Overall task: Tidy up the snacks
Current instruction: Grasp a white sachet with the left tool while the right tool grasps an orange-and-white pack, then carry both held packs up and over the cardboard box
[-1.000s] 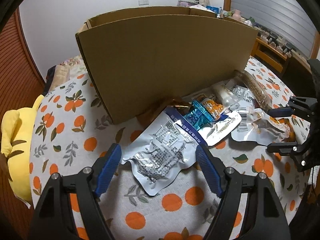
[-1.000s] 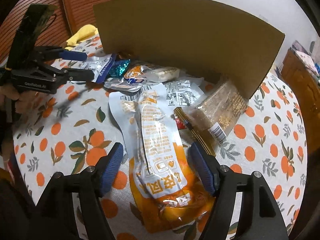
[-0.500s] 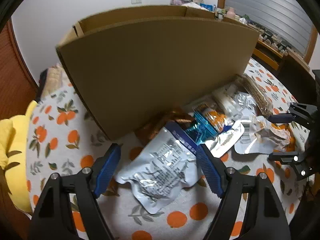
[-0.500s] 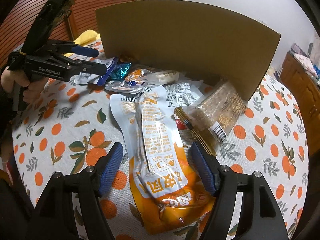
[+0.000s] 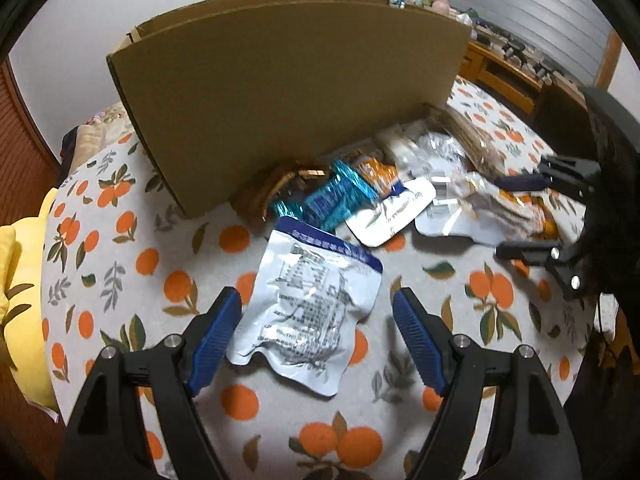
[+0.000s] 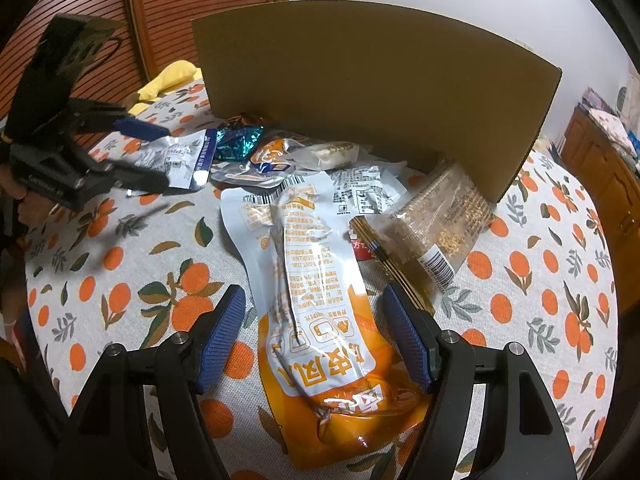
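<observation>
A: How far along is it?

B: Barely begun, I'd judge; every snack I can see lies loose on the table (image 6: 560, 272), strewn along the foot of the box (image 6: 376, 80); whether anything is inside the box I cannot tell, since only its outer wall shows.

A: Which ones are left?

B: The silver pouch (image 5: 308, 308) at the left end of the pile; a teal wrapper (image 5: 332, 200) and a white pack (image 5: 392, 212) beyond it, close to the box; the orange pouch (image 6: 320, 312) in the middle; the clear cracker pack (image 6: 432, 228) leaning at the box's right corner.

A: And the jaws?

B: The left gripper (image 5: 316, 320) stands wide, jaws either side of the silver pouch's near end, not pressing it; it holds nothing.

A: The right one?

B: The right gripper (image 6: 314, 330) is wide too, straddling the orange pouch; I see no pad pressing it; nothing is lifted.
</observation>
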`<state>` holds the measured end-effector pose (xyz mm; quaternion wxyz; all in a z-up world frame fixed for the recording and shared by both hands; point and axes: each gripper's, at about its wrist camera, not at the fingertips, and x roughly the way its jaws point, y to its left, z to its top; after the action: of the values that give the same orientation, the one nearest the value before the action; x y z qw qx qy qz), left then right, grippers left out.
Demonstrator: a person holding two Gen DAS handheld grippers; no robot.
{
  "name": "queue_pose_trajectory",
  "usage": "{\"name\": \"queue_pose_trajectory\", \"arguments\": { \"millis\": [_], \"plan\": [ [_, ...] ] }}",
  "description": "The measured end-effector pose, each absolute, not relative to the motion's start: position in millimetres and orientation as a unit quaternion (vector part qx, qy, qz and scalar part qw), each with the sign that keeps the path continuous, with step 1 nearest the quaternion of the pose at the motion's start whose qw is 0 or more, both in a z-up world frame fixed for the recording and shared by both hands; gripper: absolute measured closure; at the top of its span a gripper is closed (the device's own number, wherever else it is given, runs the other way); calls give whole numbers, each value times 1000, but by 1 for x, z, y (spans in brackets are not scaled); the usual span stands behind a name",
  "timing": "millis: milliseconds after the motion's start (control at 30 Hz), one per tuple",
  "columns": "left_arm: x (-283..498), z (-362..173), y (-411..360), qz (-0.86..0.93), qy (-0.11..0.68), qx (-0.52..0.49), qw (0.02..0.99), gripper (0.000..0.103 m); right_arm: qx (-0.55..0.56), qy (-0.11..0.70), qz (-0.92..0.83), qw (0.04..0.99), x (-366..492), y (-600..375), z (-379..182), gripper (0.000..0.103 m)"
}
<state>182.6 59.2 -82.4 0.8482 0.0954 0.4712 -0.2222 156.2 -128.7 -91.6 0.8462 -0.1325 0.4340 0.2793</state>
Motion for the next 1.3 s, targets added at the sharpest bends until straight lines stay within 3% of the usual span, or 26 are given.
{"name": "queue_pose_trajectory", "arguments": {
  "millis": [267, 333, 400, 633, 700, 767, 1300],
  "plan": [
    [181, -92, 50, -213, 477, 107, 846, 24, -132, 434, 279, 846, 156, -129, -92, 30],
    [183, -92, 52, -211, 477, 101, 847, 27, -133, 434, 279, 846, 156, -129, -92, 30],
    [182, -91, 55, -210, 473, 100, 850, 41, -133, 434, 279, 846, 156, -129, -92, 30],
    [174, -89, 66, -201, 470, 78, 856, 43, -135, 437, 277, 845, 155, -127, -92, 30],
    [169, -88, 69, -198, 467, 68, 859, 43, -136, 440, 276, 844, 156, -126, -91, 37],
    [163, -86, 70, -193, 462, 57, 864, 43, -132, 443, 284, 840, 154, -126, -88, 53],
    [129, -50, 51, -194, 415, 27, 889, 43, -113, 434, 274, 850, 128, -133, -80, 59]
  ]
}}
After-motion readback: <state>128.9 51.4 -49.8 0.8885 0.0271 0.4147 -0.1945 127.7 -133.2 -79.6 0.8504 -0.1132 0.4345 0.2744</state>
